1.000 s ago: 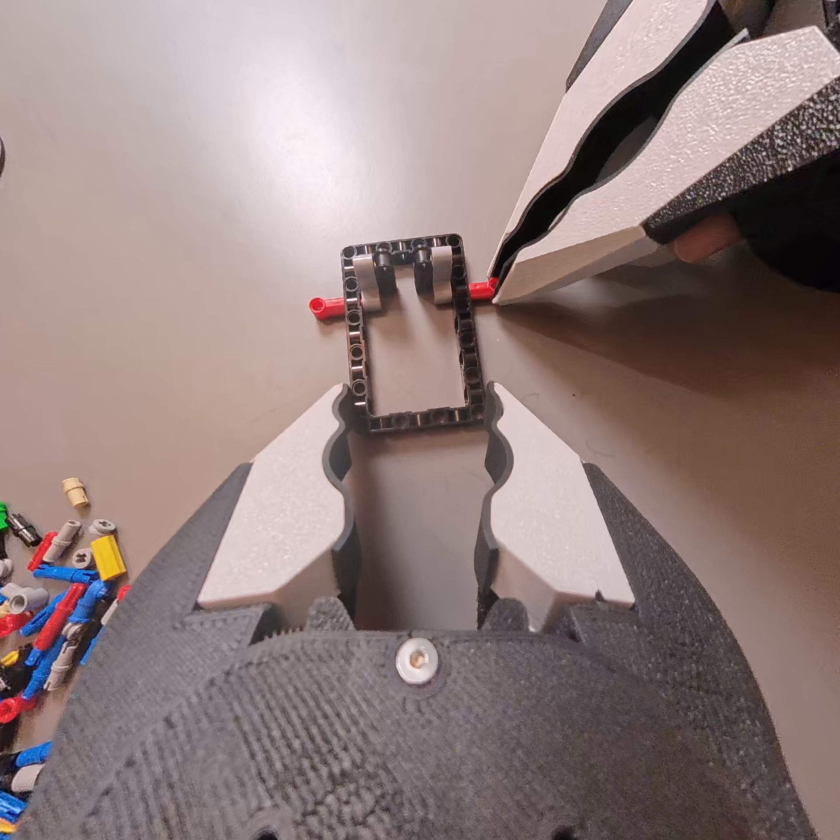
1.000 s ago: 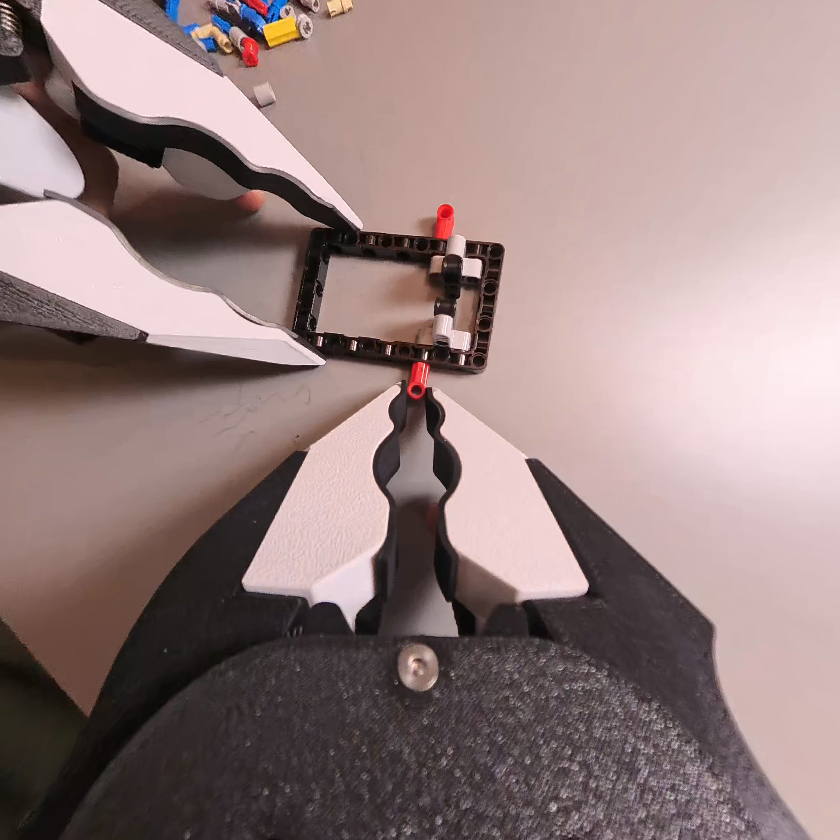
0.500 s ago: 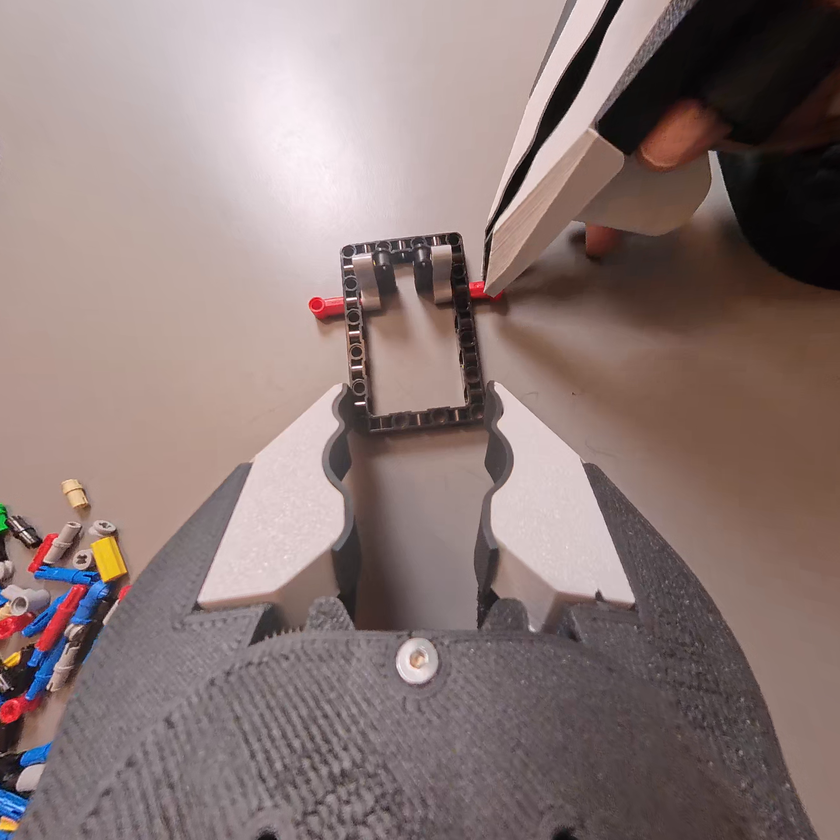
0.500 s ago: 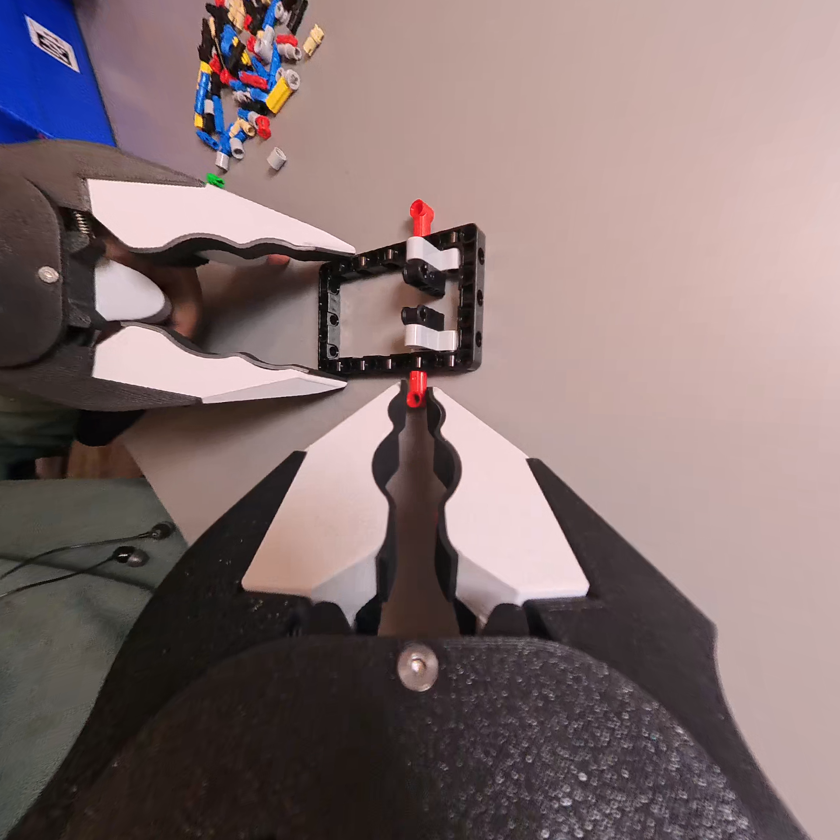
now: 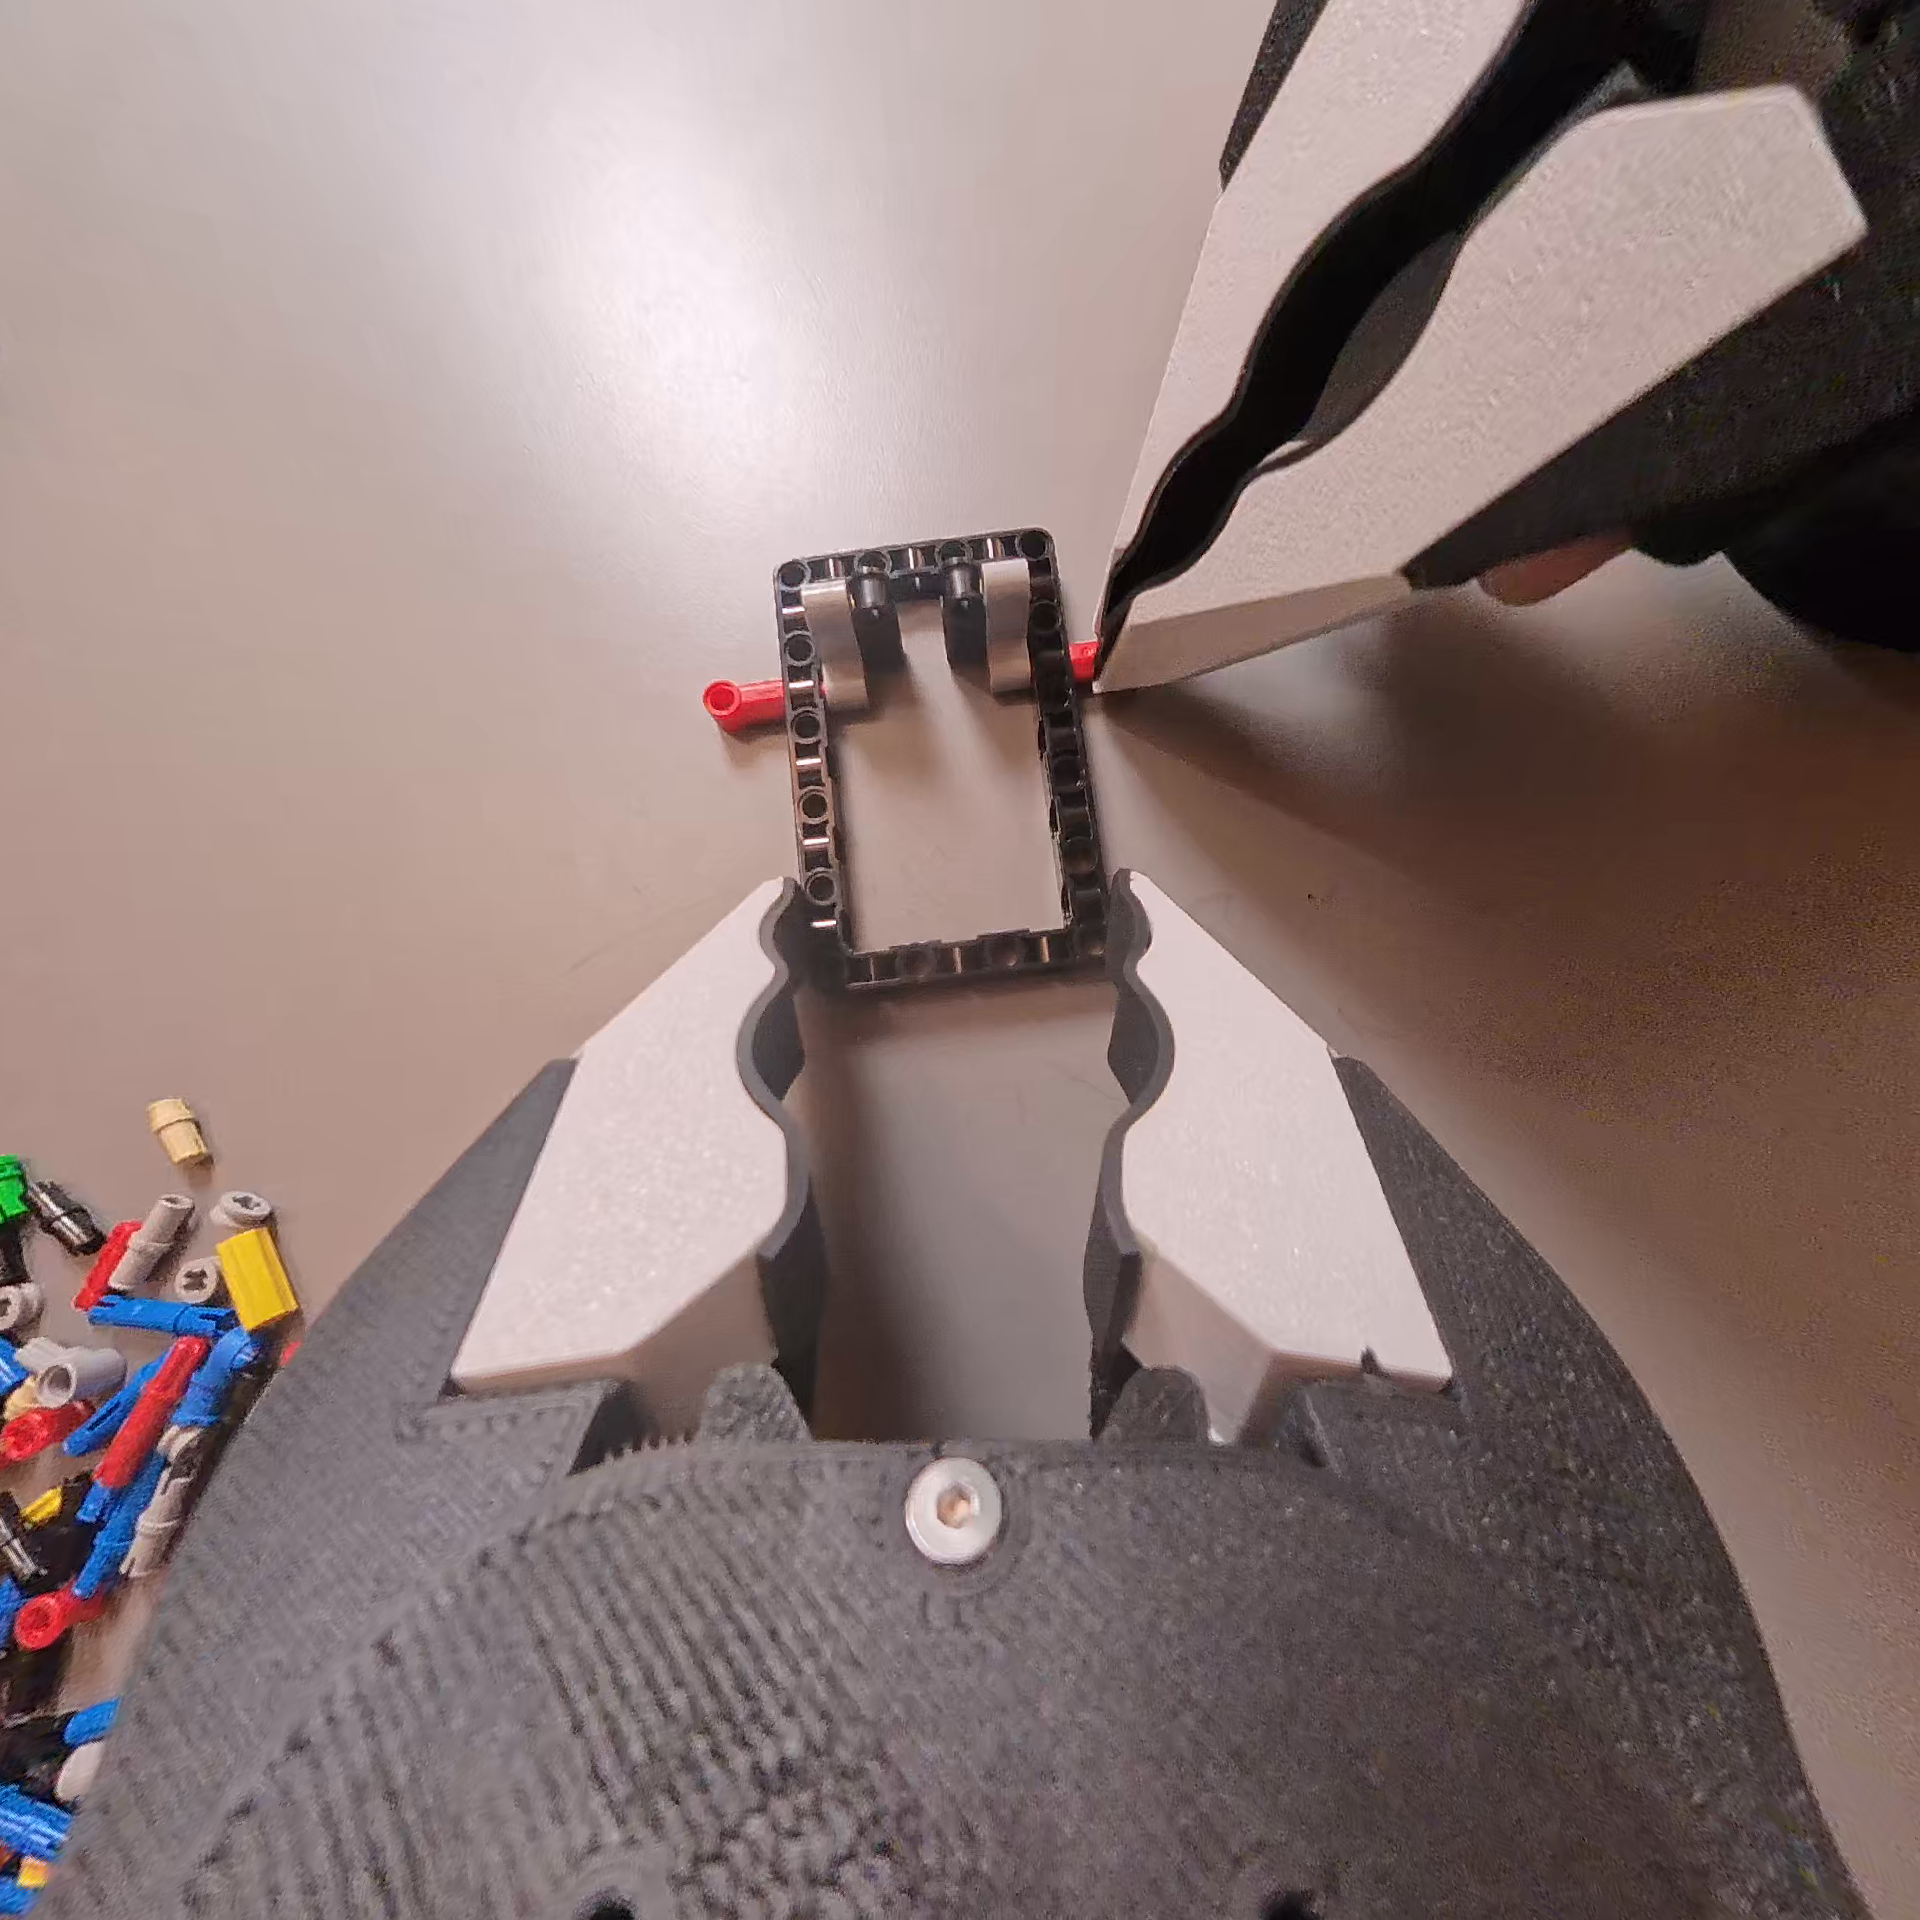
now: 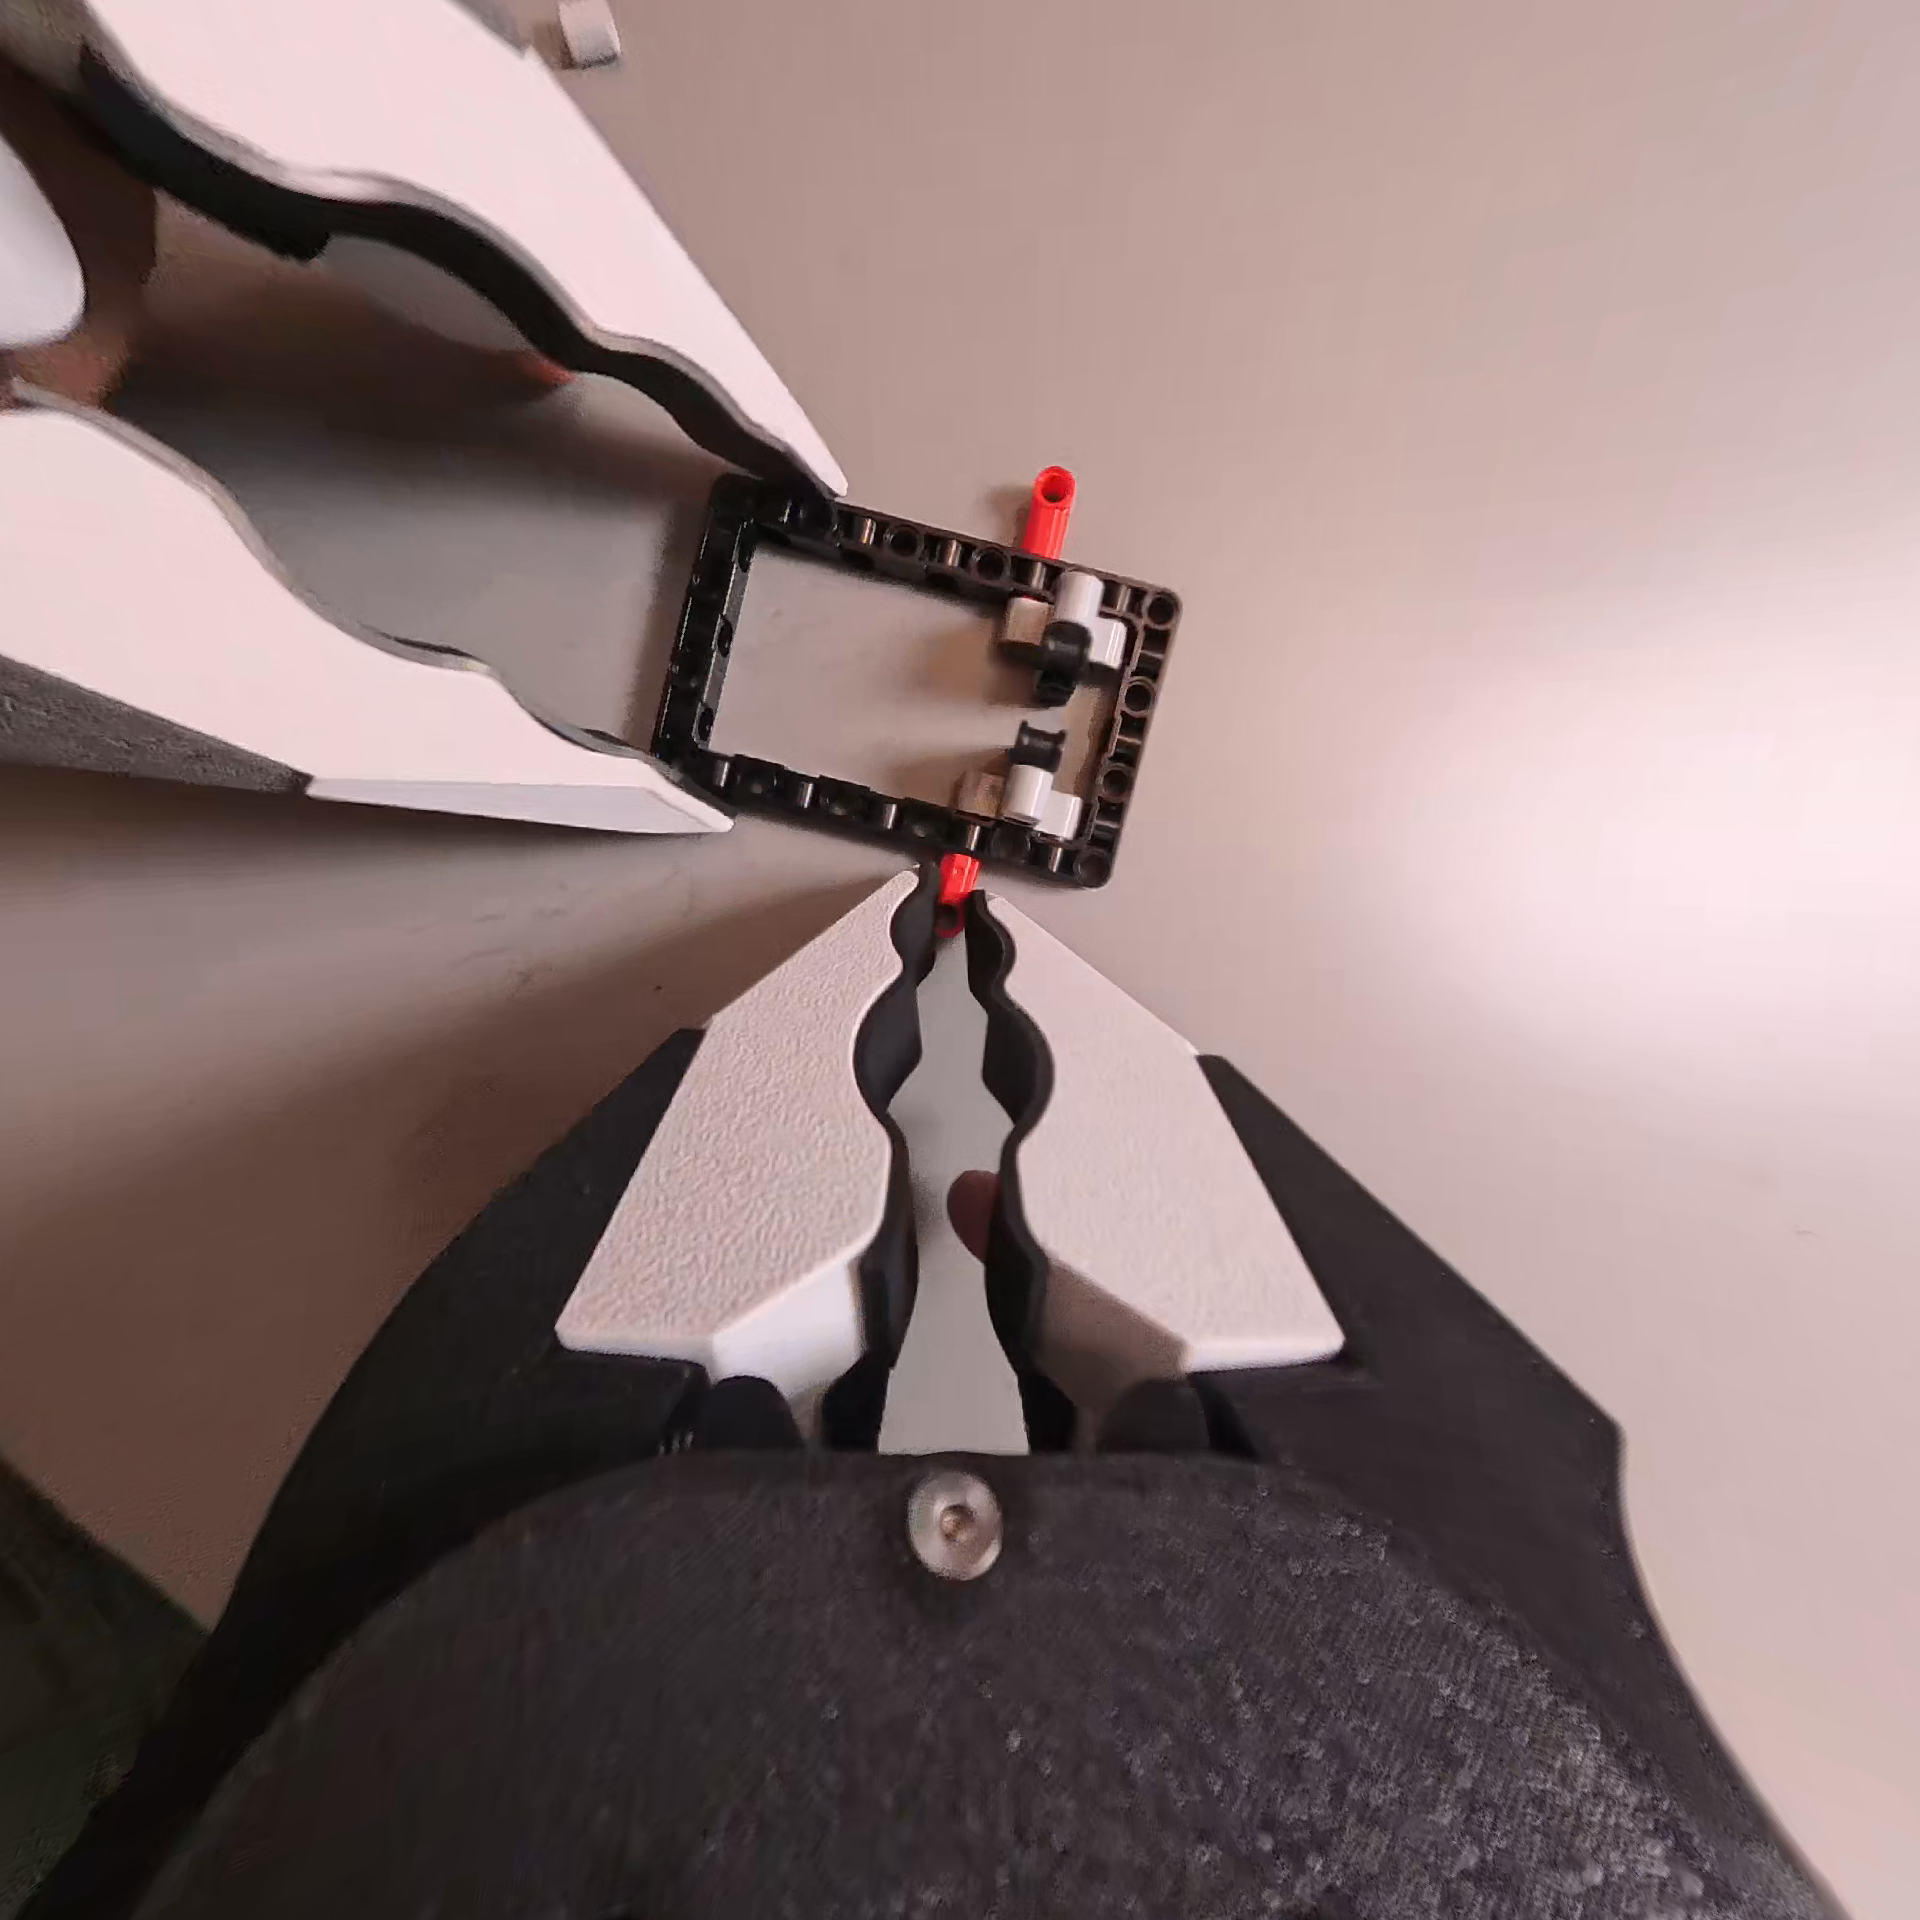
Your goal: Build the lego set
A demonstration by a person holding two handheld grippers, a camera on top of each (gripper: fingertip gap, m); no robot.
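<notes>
A black rectangular Lego frame (image 5: 1072,790) lies flat on the brown table, with two grey angled pieces (image 5: 844,644) and black pins inside its far end. A red axle (image 5: 746,698) sticks out of its left side, and another red axle end (image 5: 1083,657) out of its right side. My left gripper (image 5: 954,906) is shut on the frame's near end, its fingertips against both long sides. In the right wrist view the frame (image 6: 717,634) lies ahead, and my right gripper (image 6: 948,906) is shut on the near red axle (image 6: 954,881).
A pile of loose Lego pins and connectors (image 5: 114,1340) in blue, red, grey, yellow and black lies at the left edge of the left wrist view. A person's fingertip (image 5: 1538,578) shows behind the right gripper. A small grey piece (image 6: 582,23) lies at the top of the right wrist view. Tip to tip, the grippers are about 5 centimetres apart.
My right gripper has rolled about the red axle and back while staying shut on it, and pushed closer to the frame. The left gripper and the frame have stayed in place.
</notes>
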